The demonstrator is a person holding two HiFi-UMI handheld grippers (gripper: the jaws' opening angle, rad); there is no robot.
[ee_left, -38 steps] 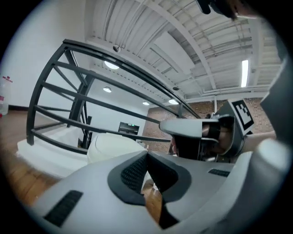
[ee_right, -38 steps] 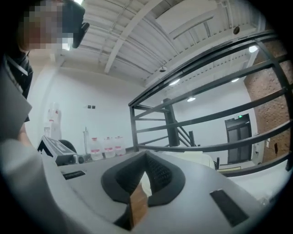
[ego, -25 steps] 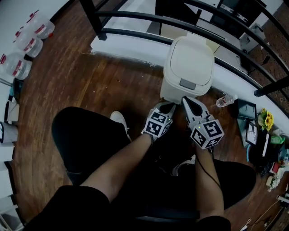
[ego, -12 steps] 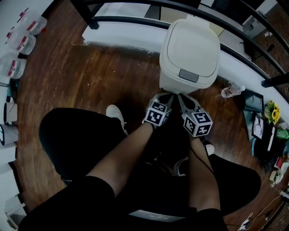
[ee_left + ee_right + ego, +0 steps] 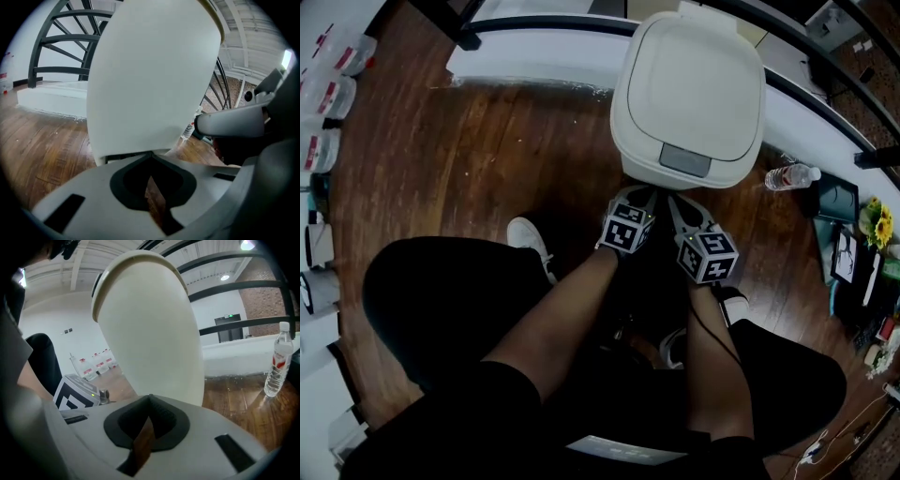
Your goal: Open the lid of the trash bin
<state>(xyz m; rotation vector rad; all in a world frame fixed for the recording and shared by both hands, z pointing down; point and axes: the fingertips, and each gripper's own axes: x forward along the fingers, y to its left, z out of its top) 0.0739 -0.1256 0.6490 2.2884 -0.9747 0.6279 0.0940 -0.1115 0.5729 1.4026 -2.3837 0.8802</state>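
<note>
A white trash bin (image 5: 689, 89) stands on the wooden floor with its lid down and a grey push tab (image 5: 685, 160) at the lid's front edge. Both grippers sit low in front of the bin's base, side by side. My left gripper (image 5: 640, 193) is shut and holds nothing, its tips just short of the bin's front wall (image 5: 150, 84). My right gripper (image 5: 677, 201) is also shut and empty, pointing at the bin's wall (image 5: 150, 338) from slightly right. In the gripper views the left gripper (image 5: 151, 153) and right gripper (image 5: 150, 395) each show closed tips.
A water bottle (image 5: 792, 175) lies on the floor right of the bin, also visible as the bottle (image 5: 277, 366). A black railing (image 5: 825, 103) and white ledge (image 5: 525, 56) run behind. Plastic jars (image 5: 319, 150) line the left; clutter with yellow flowers (image 5: 877, 225) sits right. The person's legs fill the foreground.
The bin has grown larger and nearer in the head view. Both grippers stay close together before its base; the right one has shifted left toward the left gripper.
</note>
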